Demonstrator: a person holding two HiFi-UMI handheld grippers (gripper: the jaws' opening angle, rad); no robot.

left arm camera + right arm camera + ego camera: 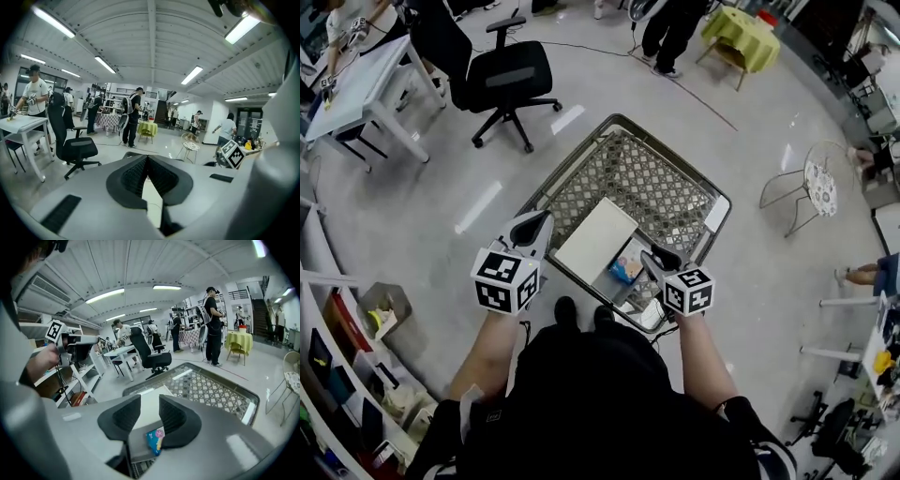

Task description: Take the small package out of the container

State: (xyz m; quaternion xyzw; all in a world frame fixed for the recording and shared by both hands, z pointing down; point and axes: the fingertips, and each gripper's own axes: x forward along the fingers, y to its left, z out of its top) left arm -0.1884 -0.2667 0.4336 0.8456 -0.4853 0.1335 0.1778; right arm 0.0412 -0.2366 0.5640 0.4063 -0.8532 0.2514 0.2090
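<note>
A grey mesh shopping cart [567, 161] stands on the floor in front of me. In its near end lie a flat white box [596, 239] and, beside it, a small blue package [627, 266]. My right gripper [648, 256] hovers at the package's right edge. In the right gripper view its jaws [150, 400] stand open, with the package [154, 439] low in the gap and not pressed by the pads, and the white box [149, 412] beyond. My left gripper [541, 218] is over the cart's left rim with its jaws [147, 158] shut on nothing.
A black office chair [502, 80] and a white table [366, 80] stand beyond the cart on the left. Storage shelves [337, 366] line the left wall. A wire chair [811, 187] is on the right, and a yellow-covered table [741, 33] and standing people are at the back.
</note>
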